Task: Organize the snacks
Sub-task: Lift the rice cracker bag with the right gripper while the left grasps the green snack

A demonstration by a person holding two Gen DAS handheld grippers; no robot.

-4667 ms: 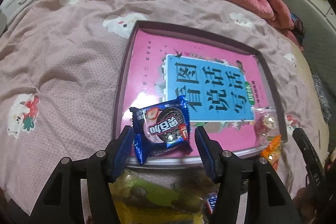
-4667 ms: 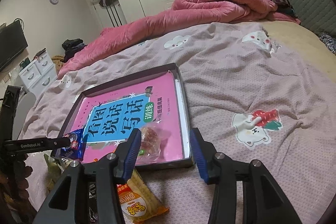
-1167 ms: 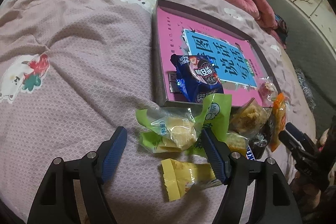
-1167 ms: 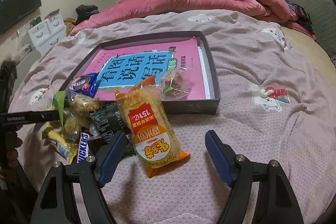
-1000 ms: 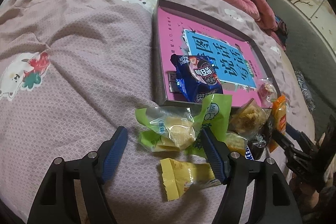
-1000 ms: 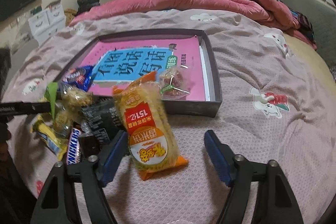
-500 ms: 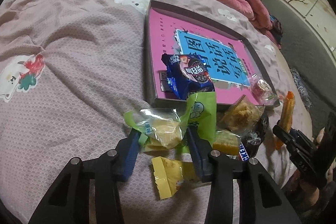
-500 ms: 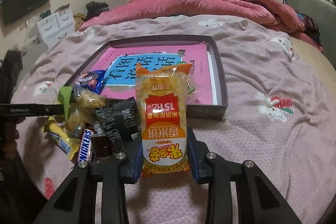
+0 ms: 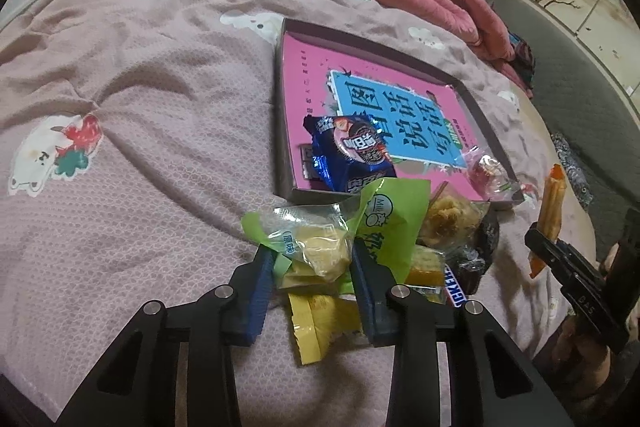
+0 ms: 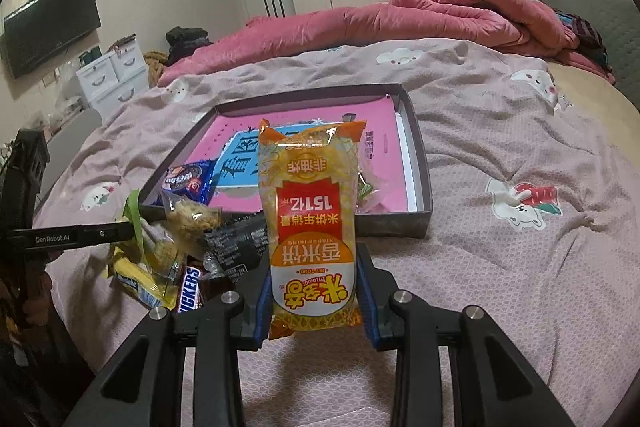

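My left gripper [image 9: 314, 269] is shut on a green-and-clear snack pack [image 9: 312, 243], held just above the snack pile near the box's front edge. My right gripper [image 10: 314, 291] is shut on an orange rice cracker bag [image 10: 312, 223] and holds it upright above the bed, in front of the box; the bag also shows edge-on in the left wrist view [image 9: 550, 203]. The dark shallow box [image 9: 282, 131] holds a pink book [image 9: 384, 99], a blue cookie pack [image 9: 348, 151] and a clear red candy pack [image 9: 490, 173].
Loose snacks lie on the pink bedsheet before the box: a yellow pack [image 9: 320, 323], a Snickers bar [image 10: 188, 289], a black wrapper [image 10: 236, 245], a clear puffed snack [image 9: 450, 219]. A rolled pink quilt [image 10: 440, 11] lies beyond the box.
Both grippers have closed: the left on the green snack pack, the right on the orange bag. The right has lifted its bag upright, the left has raised its pack slightly.
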